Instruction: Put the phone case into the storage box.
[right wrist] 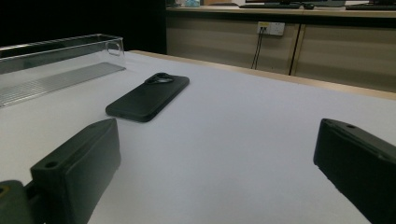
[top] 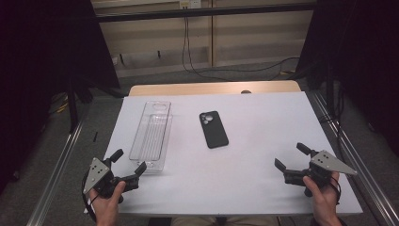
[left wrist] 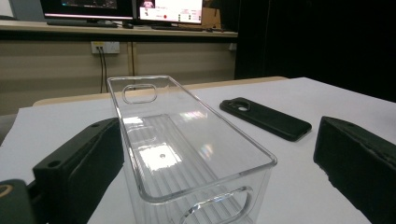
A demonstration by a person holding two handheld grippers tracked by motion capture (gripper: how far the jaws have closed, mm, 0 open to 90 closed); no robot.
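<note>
Clear plastic bin [top: 151,134] lengthwise away from person, near end between left gripper [top: 128,165] jaws.

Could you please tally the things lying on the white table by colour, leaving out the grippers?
Clear: 1, the plastic bin
Black: 1, the phone
Total: 2
</note>
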